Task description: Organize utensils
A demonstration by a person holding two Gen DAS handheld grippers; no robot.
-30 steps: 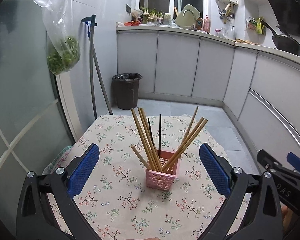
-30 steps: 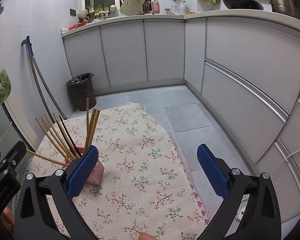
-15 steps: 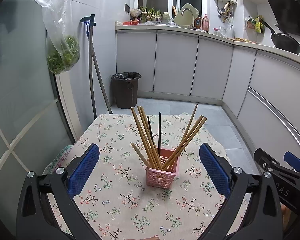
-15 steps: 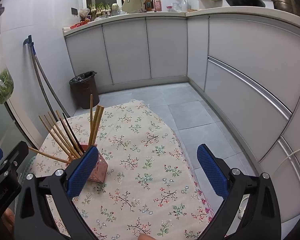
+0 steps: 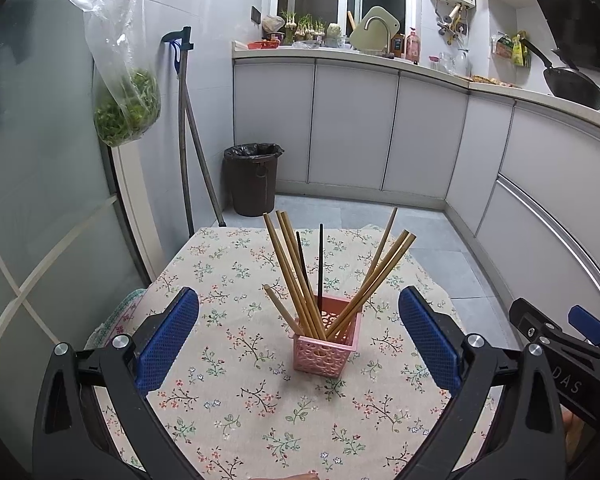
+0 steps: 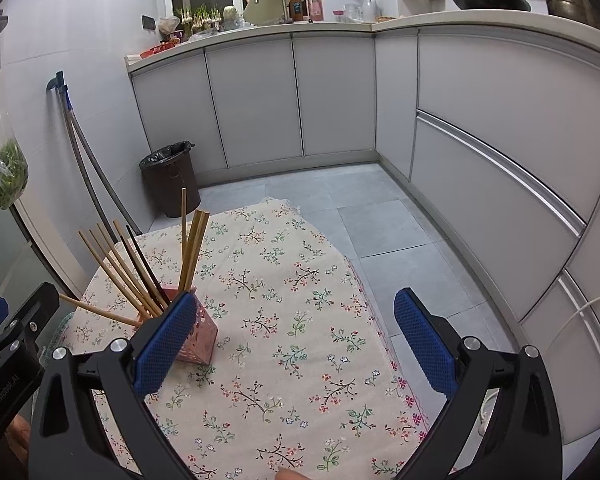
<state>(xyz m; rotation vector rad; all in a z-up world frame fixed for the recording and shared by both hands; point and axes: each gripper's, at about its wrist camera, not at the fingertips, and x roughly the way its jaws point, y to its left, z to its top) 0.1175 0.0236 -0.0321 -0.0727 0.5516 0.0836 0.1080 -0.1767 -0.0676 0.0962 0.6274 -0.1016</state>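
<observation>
Both tools wide apart, empty.

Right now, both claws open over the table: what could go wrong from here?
1. The chopsticks splay wide out of the holder; a claw closing on one could knock its neighbours or grab several.
2. The holder looks small and light, with long sticks leaning outward; a sideways pull might tip it.
3. The right claw has the holder behind its left finger, so an approach from there is partly blind. The left claw sees it centred.
</observation>
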